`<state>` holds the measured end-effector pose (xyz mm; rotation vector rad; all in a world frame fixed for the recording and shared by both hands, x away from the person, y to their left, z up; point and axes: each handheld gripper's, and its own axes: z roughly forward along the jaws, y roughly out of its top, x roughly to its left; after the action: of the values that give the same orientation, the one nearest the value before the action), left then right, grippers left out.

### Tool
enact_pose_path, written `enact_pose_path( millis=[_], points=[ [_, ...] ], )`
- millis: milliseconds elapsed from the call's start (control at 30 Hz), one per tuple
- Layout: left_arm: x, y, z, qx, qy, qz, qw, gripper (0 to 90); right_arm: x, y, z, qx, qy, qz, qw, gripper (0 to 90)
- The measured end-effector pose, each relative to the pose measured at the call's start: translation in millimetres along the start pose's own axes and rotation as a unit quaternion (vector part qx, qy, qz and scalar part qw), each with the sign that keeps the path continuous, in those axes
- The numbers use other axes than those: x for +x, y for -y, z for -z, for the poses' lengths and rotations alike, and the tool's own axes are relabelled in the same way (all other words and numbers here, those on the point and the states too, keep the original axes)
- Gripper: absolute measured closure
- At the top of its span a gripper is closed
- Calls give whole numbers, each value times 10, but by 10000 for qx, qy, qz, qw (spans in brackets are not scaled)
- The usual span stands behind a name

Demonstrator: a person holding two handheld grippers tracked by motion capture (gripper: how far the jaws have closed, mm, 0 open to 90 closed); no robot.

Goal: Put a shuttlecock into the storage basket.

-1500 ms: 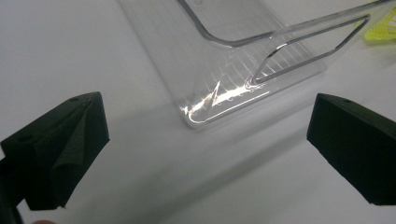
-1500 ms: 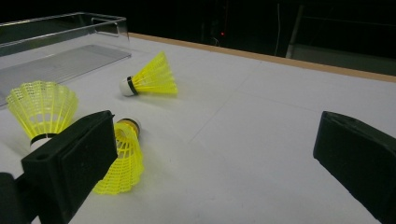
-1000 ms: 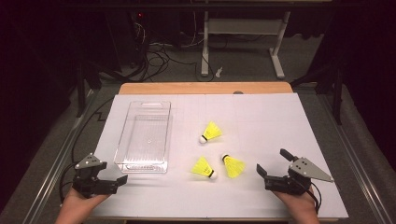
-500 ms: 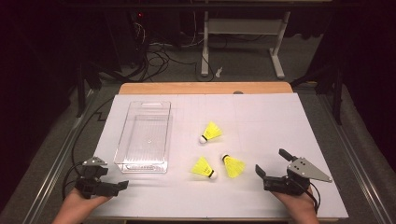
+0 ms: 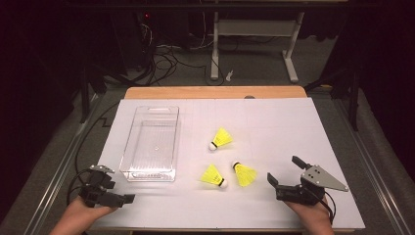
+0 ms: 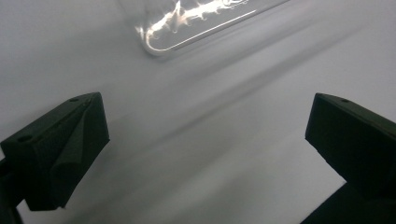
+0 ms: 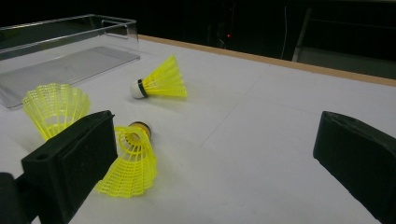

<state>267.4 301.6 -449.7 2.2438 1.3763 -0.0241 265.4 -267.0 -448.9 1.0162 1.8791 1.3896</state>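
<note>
3 shuttlecocks (image 5: 243, 173) nr right gripper (image 5: 285, 176)

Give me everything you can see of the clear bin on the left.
The clear bin looks like transparent plastic: a long rectangular tray with low walls, rounded corners and a handle cutout at its far end. It stands upright on the white table surface, long side running away from the person, with nothing inside. No gripper touches it; the left gripper is just short of its near corner.
</note>
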Motion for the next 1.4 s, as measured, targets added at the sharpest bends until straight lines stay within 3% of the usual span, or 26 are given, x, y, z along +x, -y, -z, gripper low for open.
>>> enact_pose_path(
  millis=[300,367,533,933,1167,1400],
  points=[
    [-13,-28,-21,505,-63,-130,9986,5,7,0,-4,12,-23,-5,10000,3],
    [-36,-42,-32,707,-106,-195,9972,5,9,1,-9,27,-33,-2,10000,3],
    [-91,-88,-45,940,-177,-241,9951,5,13,11,-24,61,-81,-64,9999,3],
    [-177,-163,-70,1168,-125,-182,9929,6,27,3,-38,65,-167,8,9998,3],
    [-204,-206,-31,1258,-72,-76,9920,7,33,1,-106,230,-264,54,9994,4],
    [-321,-297,-32,1372,-66,-178,9904,7,70,-9,-92,217,-277,121,9993,4]
  ],
)
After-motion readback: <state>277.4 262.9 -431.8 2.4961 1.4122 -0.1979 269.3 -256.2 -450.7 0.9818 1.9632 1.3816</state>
